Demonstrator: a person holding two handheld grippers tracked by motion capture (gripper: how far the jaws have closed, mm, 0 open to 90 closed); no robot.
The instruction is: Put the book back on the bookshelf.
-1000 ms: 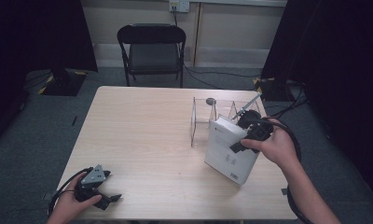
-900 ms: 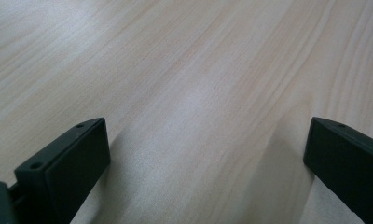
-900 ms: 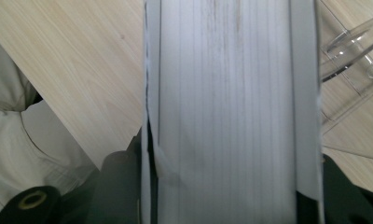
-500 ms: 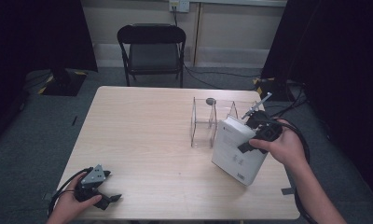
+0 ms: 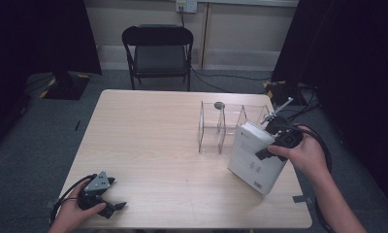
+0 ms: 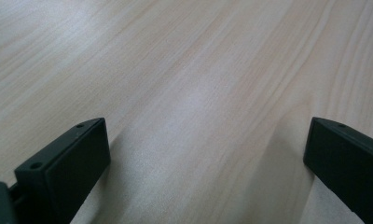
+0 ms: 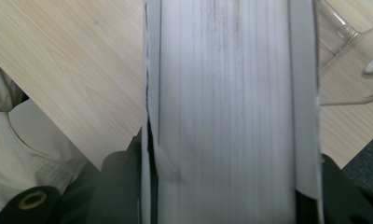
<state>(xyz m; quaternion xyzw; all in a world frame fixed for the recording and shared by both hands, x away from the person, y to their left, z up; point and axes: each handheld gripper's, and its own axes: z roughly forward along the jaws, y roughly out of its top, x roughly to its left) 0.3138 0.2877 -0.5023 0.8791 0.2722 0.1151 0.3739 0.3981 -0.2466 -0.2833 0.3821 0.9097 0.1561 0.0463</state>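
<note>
The right tool [image 5: 268, 149] is clenched on a thick white book [image 5: 254, 156], its two black jaws pressing the covers from either side, as the right gripper view shows with the page edges [image 7: 231, 107] running up between them. The book is tilted, its lower corner near the bench's [image 5: 148, 141] right front edge, just beside a clear plastic rack [image 5: 221, 127] that stands on the bench. The left tool [image 5: 109, 206] rests at the bench's front left corner, well apart from the book, its jaws released and spread wide over bare wood.
</note>
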